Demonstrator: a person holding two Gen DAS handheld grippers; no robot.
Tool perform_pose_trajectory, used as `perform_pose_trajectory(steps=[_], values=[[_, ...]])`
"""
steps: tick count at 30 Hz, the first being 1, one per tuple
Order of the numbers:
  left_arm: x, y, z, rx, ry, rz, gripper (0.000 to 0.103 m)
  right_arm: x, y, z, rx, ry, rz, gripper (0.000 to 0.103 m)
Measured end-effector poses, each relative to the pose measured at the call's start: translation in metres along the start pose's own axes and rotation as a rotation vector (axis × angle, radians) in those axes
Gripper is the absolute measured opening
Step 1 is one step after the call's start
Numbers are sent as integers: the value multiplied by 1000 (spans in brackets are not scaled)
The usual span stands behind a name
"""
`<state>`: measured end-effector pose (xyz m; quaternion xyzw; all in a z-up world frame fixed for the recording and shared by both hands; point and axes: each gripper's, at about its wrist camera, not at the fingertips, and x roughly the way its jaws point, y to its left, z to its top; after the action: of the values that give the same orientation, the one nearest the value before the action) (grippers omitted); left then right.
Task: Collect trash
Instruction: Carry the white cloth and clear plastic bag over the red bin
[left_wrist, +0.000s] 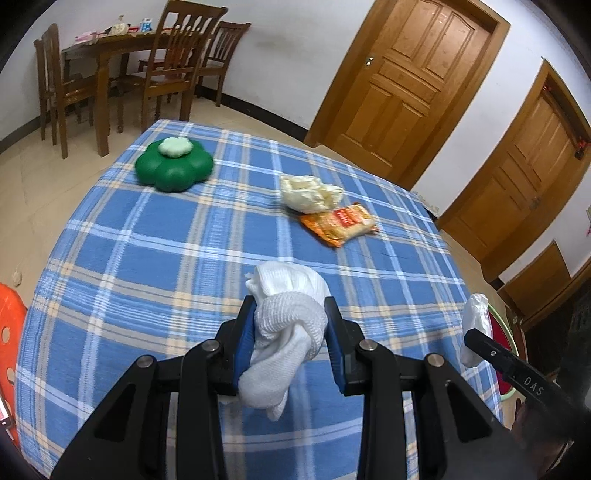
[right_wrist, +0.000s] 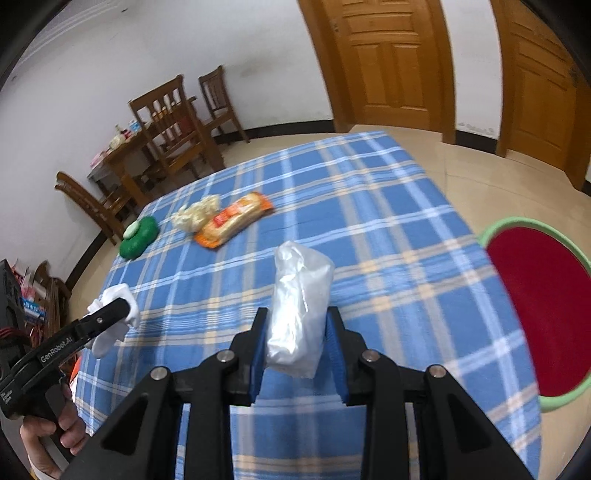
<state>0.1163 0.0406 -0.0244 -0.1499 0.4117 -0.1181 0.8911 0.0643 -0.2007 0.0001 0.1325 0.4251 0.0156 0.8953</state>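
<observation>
My left gripper is shut on a knotted white cloth held above the near part of the blue plaid table. My right gripper is shut on a crumpled clear plastic bag above the table's right side. That bag also shows at the right in the left wrist view. The cloth also shows at the left in the right wrist view. An orange snack packet and a crumpled pale wrapper lie together farther back. They also show in the right wrist view: packet, wrapper.
A green flower-shaped box with a pale lid sits at the table's far left. A red basin with a green rim stands on the floor right of the table. An orange stool is at the left. Wooden chairs, a dining table and doors lie beyond.
</observation>
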Motion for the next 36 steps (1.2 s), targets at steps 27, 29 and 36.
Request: perform_pose_trajectory(steps=[27, 29, 36], values=[[16, -104, -6, 139, 80, -129, 35, -74, -136, -20, 249, -143, -134, 33], [18, -113, -7, 152, 89, -140, 35, -77, -145, -22, 264, -146, -142, 33], [31, -138, -11, 182, 122, -169, 35, -82, -173, -29, 316, -149, -169, 33]])
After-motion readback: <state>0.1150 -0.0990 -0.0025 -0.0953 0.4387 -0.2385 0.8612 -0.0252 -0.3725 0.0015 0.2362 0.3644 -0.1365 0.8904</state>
